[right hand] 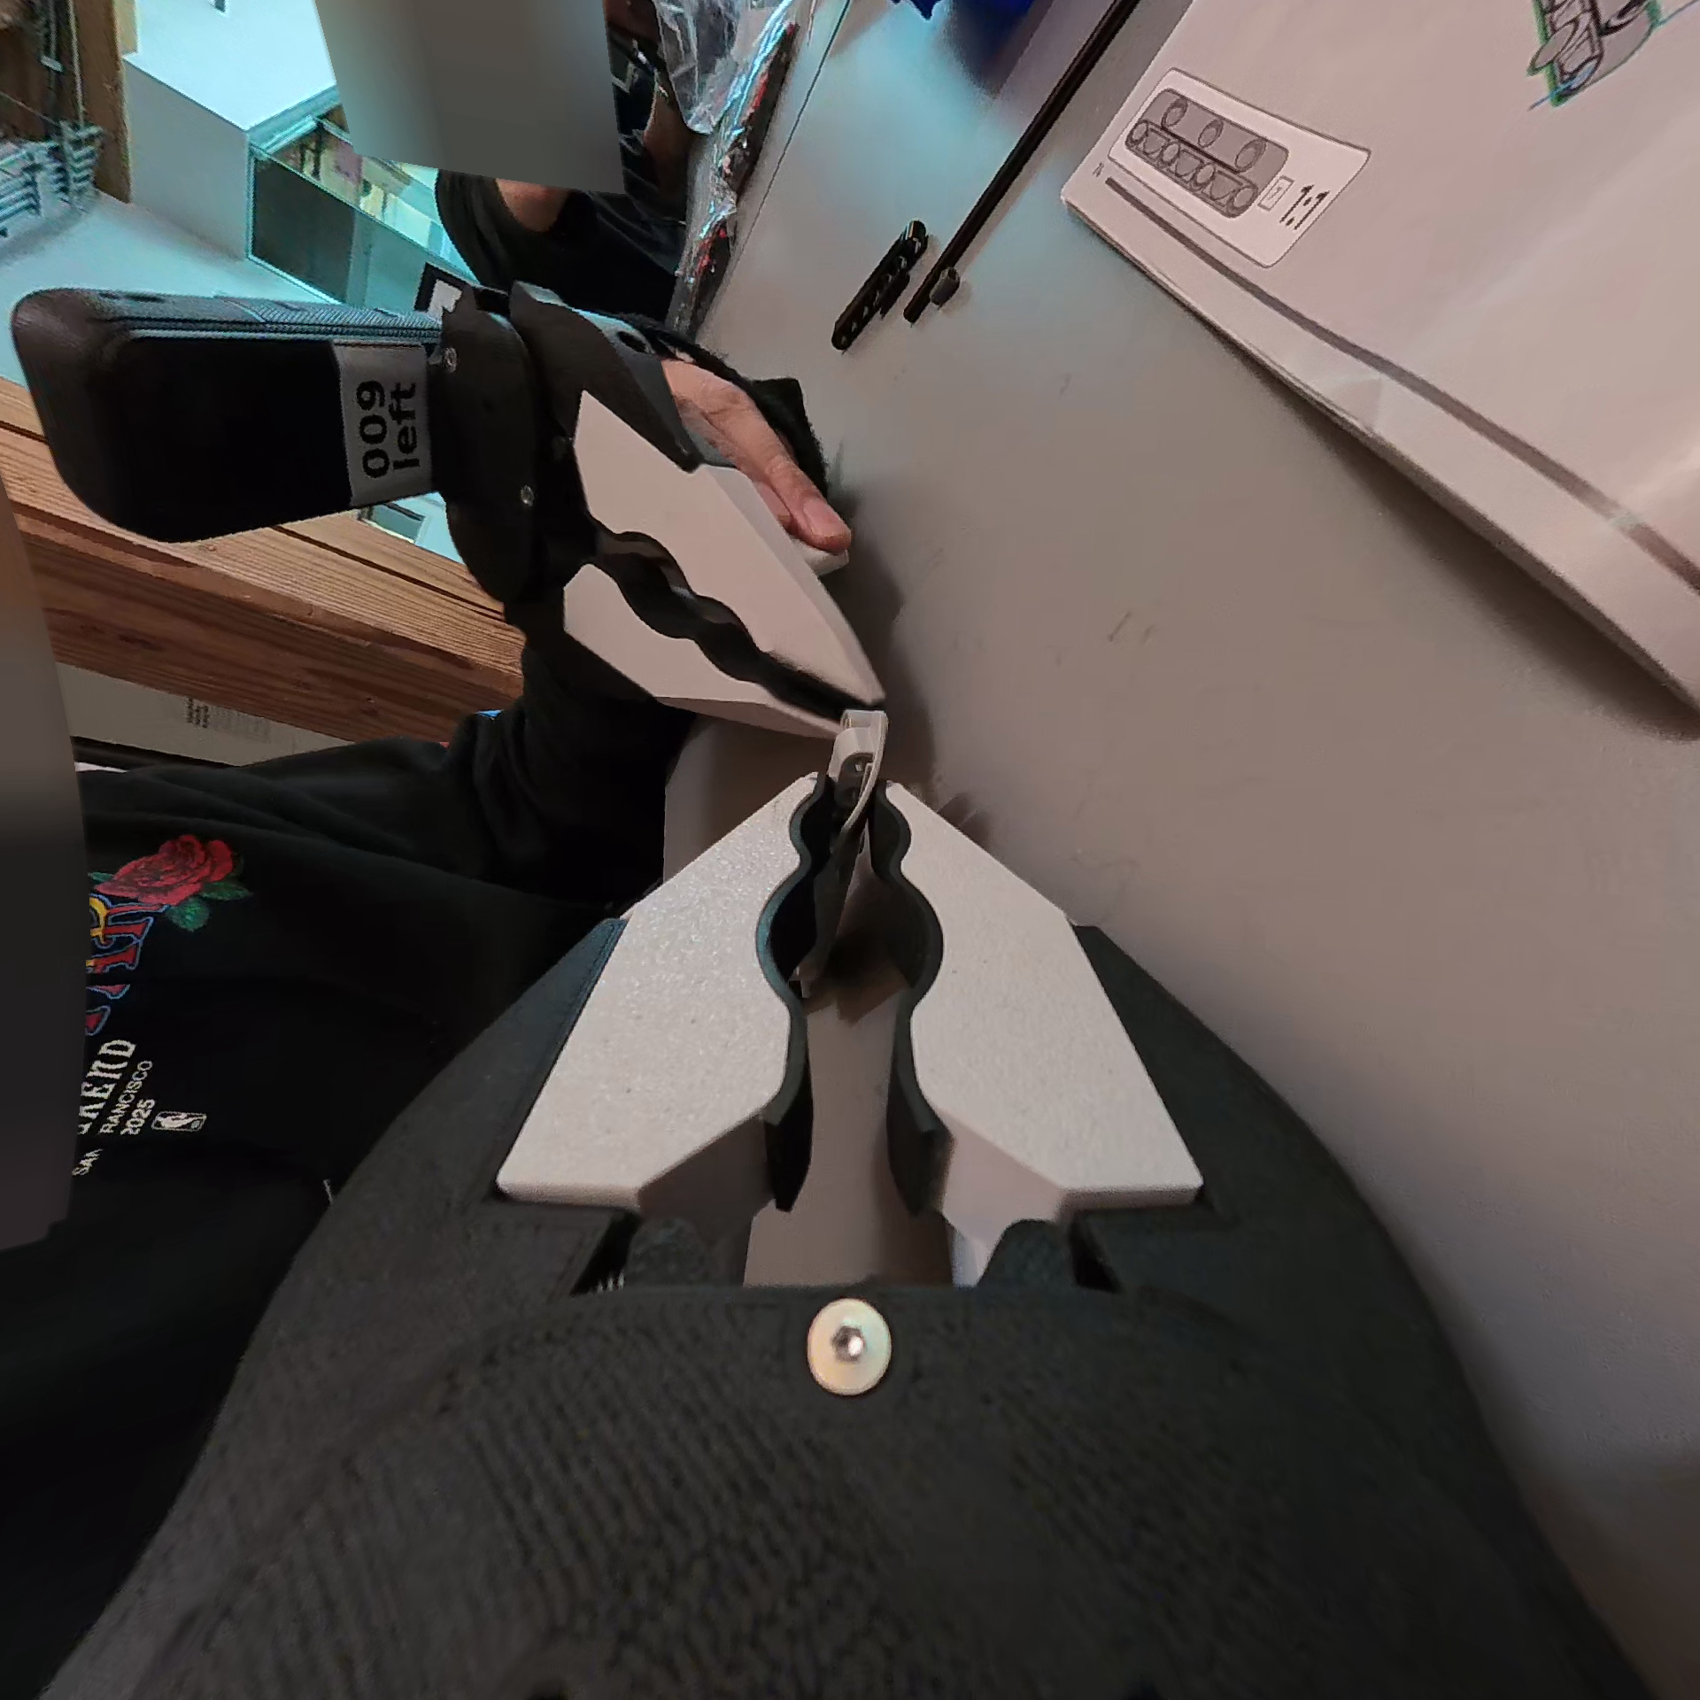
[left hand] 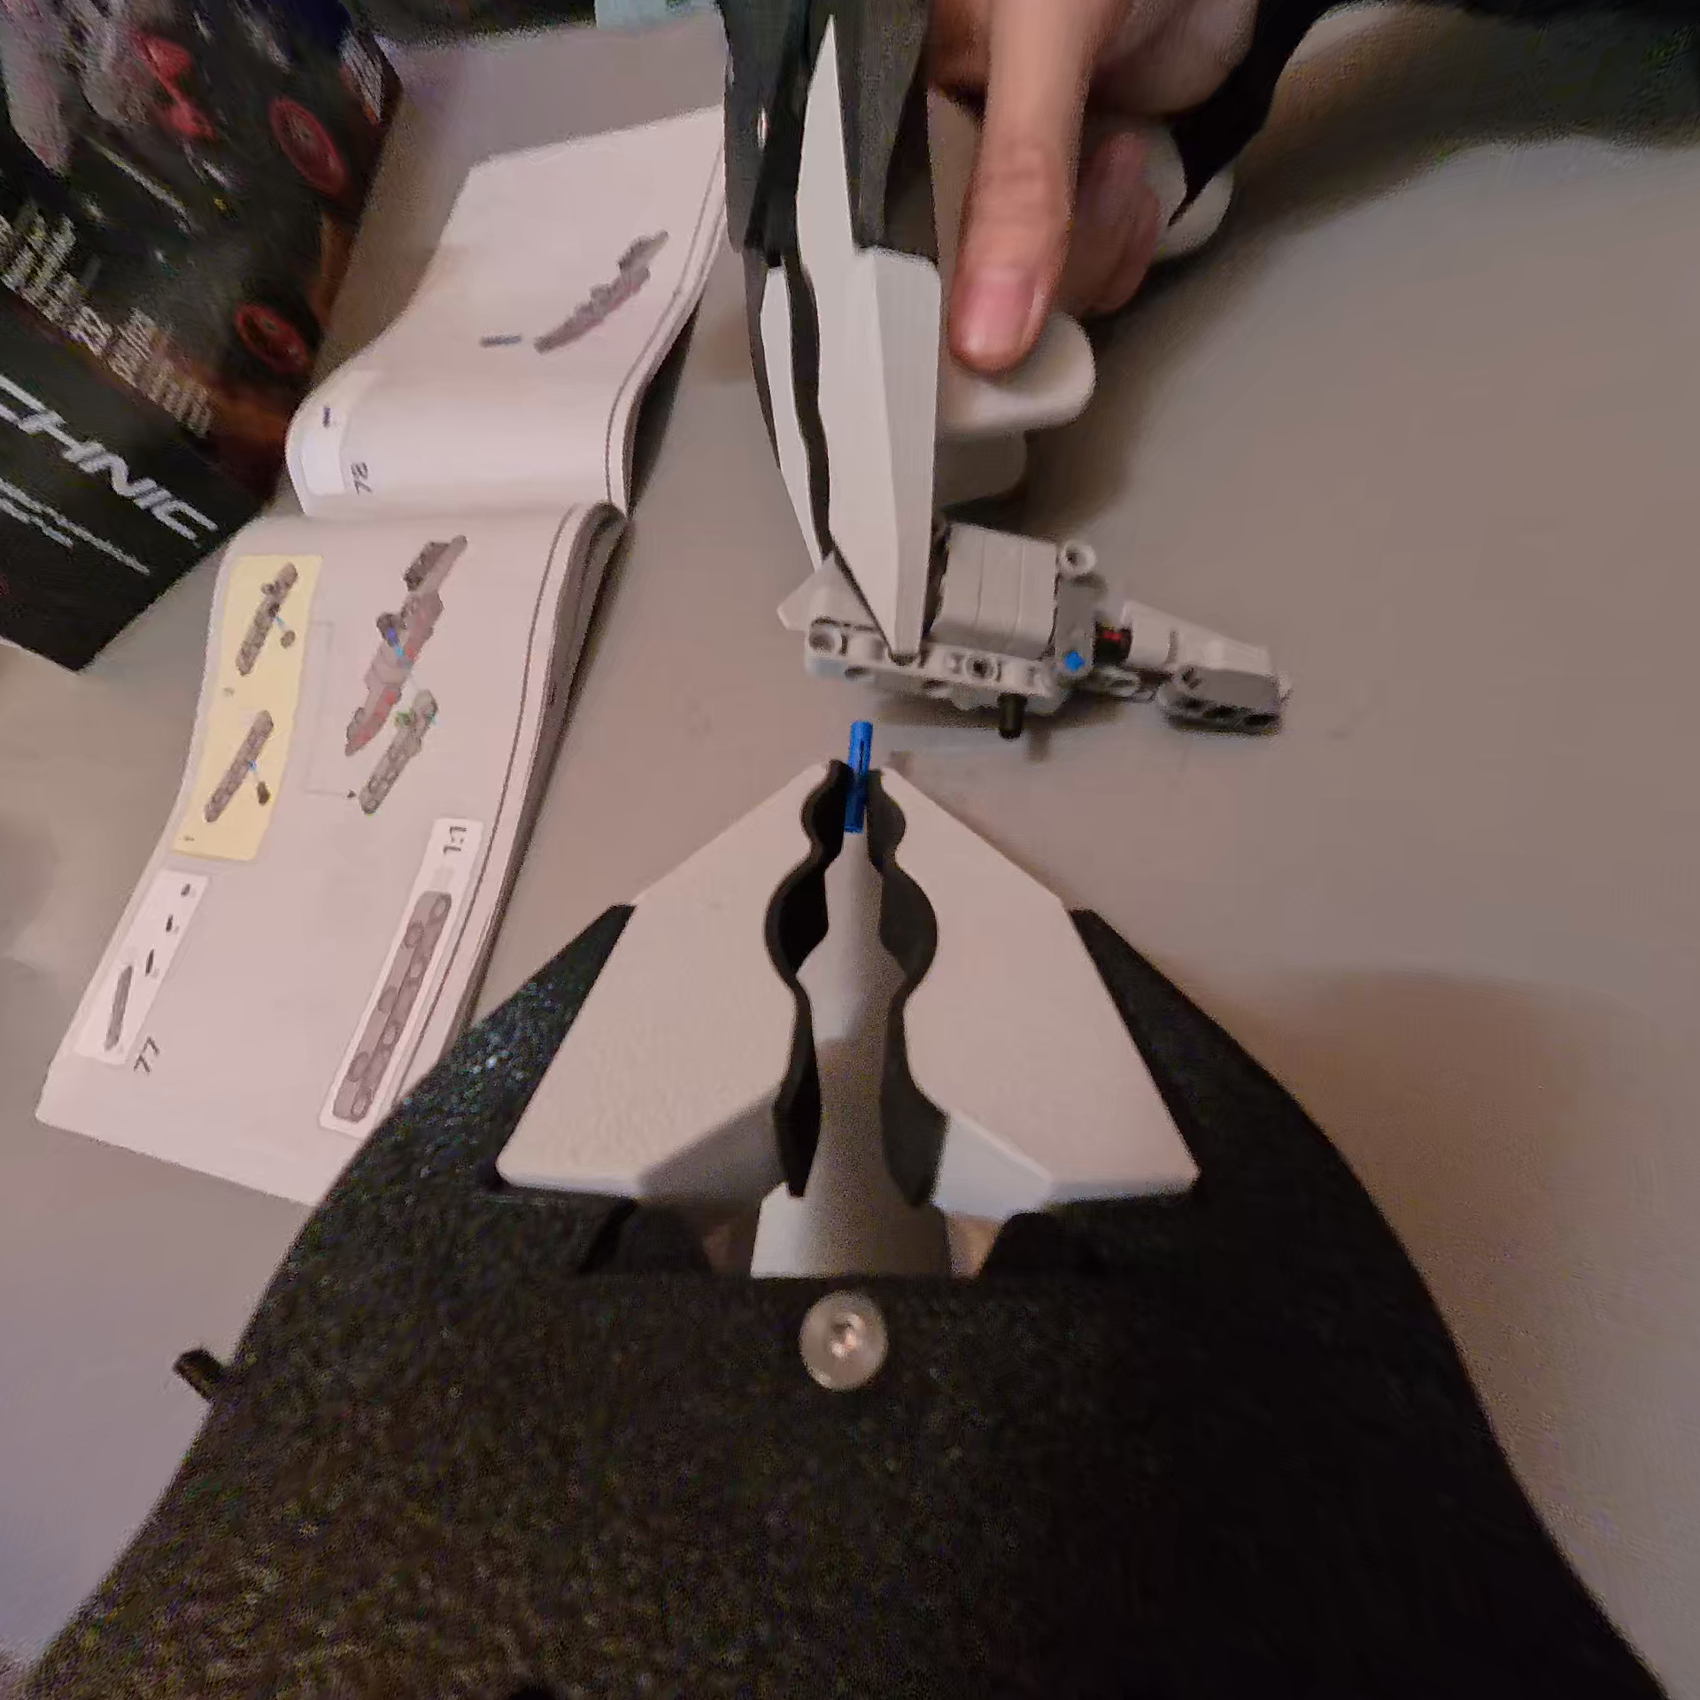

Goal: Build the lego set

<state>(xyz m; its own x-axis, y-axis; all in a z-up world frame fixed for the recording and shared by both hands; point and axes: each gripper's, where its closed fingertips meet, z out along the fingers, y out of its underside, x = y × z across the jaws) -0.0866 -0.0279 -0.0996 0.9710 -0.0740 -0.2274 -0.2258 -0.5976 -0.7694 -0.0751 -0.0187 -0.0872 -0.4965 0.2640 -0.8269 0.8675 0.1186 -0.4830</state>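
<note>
My left gripper (left hand: 858, 777) is shut on a small blue pin (left hand: 859, 750), which sticks out of its tips just above the table. A light grey Lego assembly (left hand: 1030, 635) lies on the grey table (left hand: 1380, 920) a short way beyond the pin. My right gripper (left hand: 897, 648) comes down from above, shut on the assembly's left end. In the right wrist view the right gripper (right hand: 860, 791) pinches a grey part of the assembly (right hand: 865, 736). The left gripper (right hand: 869, 716) meets it tip to tip; the pin is hidden there.
An open instruction booklet (left hand: 396, 736) lies left of the assembly, with a dark Lego box (left hand: 138, 322) behind it. In the right wrist view a black beam (right hand: 878, 285), a long black axle (right hand: 1021, 156) and the booklet (right hand: 1426, 322) lie on the table. A person sits close. The tips of both grippers are at nearly the same place. The long black axle (right hand: 1021, 156) is about equally far from each gripper, around 20 cm.
</note>
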